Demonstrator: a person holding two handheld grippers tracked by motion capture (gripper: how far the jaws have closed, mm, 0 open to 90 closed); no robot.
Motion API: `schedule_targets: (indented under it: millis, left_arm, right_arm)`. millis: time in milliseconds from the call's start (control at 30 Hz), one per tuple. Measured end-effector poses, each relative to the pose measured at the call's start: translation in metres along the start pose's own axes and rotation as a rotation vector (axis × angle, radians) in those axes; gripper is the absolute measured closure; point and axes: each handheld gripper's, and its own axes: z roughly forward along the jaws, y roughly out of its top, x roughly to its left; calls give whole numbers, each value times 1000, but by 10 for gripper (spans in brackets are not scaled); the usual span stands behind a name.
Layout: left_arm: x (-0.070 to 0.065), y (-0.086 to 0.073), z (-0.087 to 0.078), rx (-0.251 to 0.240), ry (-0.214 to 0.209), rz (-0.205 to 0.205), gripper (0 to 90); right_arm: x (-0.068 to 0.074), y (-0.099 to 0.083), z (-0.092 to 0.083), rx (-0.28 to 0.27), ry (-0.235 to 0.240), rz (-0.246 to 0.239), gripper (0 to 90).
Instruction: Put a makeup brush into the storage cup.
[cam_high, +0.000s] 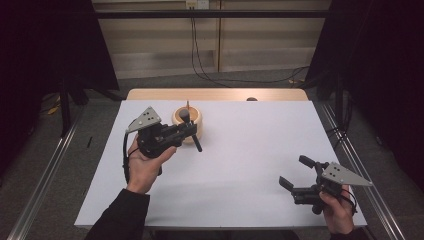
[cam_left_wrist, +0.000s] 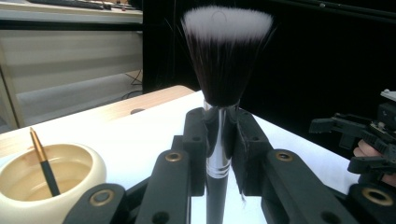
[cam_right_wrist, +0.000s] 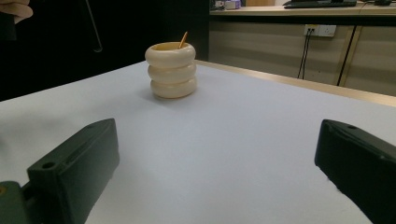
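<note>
My left gripper (cam_left_wrist: 219, 140) clamps a makeup brush (cam_left_wrist: 226, 51) beside the cream ringed holder (cam_right_wrist: 172, 70) — inside, one gold-tipped pencil (cam_left_wrist: 43, 161) — while my right gripper (cam_high: 296, 176) gapes, holding nothing.

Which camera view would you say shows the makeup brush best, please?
The left gripper view: the makeup brush stands close up, its white-tipped bristles and silver ferrule clear, clamped in the left tongs. The high view shows it as a small dark stick by the cream holder.
</note>
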Motion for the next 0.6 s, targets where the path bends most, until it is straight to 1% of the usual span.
schedule_targets:
  millis: [67,133,200,267,300,333,367,400,433,467,500,567,600]
  left_arm:
    - [2,4,0,7,20,5,775]
    - [3,5,1,10,30,9,775]
    - [6,7,2,9,26,18,775]
    - [8,10,4,23,49,28,775]
    - [9,11,6,15,48,20,775]
    - [11,12,6,16,37,29,775]
    - [13,14,6,20,60,33,776]
    - [13,15,6,27,67,42,775]
    - [15,17,6,31,82,46,775]
    - [16,18,5,19,83,48,775]
    - [18,19,4,22,100,50,776]
    - [23,21,4,14,108,51,775]
    - [24,22,5,18,119,50,776]
  right_arm:
    - [0,0,0,0,9,3,0]
    - [-1,-1,0,6,13,5,0]
    - [-1,-1,0,8,13,9,0]
    - [-2,-1,1,12,14,14,0]
    - [-2,-2,1,11,10,15,0]
    - [-2,-1,1,14,14,16,0]
    - [-2,-1,1,13,13,16,0]
    - [-2,-1,1,14,13,14,0]
    - [-2,-1,1,10,14,14,0]
    - [-2,-1,0,7,7,20,0]
    - [-3,-1,0,6,7,22,0]
    - [-4,-2,1,12,9,20,0]
    - [-4,-2,1,15,13,26,0]
